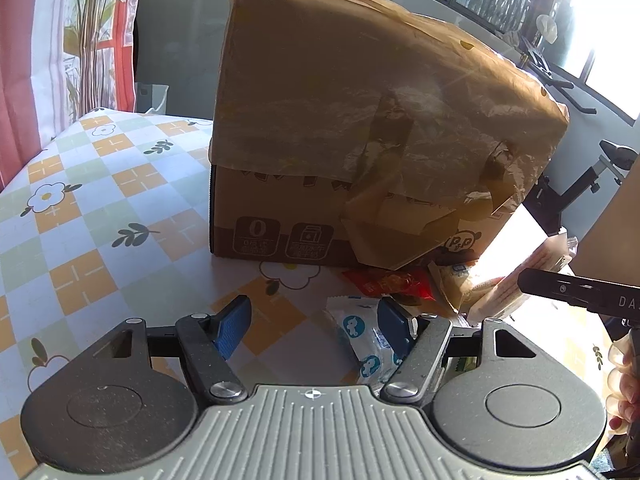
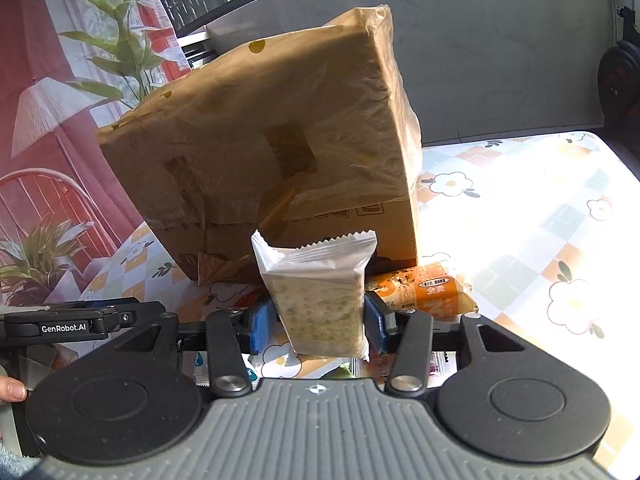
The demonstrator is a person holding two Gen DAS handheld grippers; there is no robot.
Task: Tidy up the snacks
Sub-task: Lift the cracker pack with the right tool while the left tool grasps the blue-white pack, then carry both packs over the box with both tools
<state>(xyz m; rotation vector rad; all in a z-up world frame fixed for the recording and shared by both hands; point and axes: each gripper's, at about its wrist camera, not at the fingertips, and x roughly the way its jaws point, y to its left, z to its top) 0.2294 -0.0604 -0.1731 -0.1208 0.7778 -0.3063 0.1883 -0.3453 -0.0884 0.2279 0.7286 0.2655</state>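
- Brown cardboard, half wrapped in a translucent tan plastic bag, makes up the box [image 1: 360, 120] standing on the flower-checked surface [image 1: 80, 208]; I take it for the bin the snacks go into, which would explain why the loose packets lie at its foot.
- My right hand-held gripper [image 2: 320, 322] is clamped on one clear-wrapped cracker packet [image 2: 320, 292], blue pads pressing its sides, held upright above the surface just before the box, probably so it can be lifted up and over.
- My left hand-held gripper [image 1: 316, 326] is spread wide with nothing in it, low over one white-and-blue sachet [image 1: 360, 340] that sits beside its right finger, likely the next pick.
- Count, as far as I can tell: one box, one held packet, one orange bread packet [image 2: 424, 292], one red packet [image 1: 384, 280], one sachet; the rest of the pile is too washed out by sun to number.
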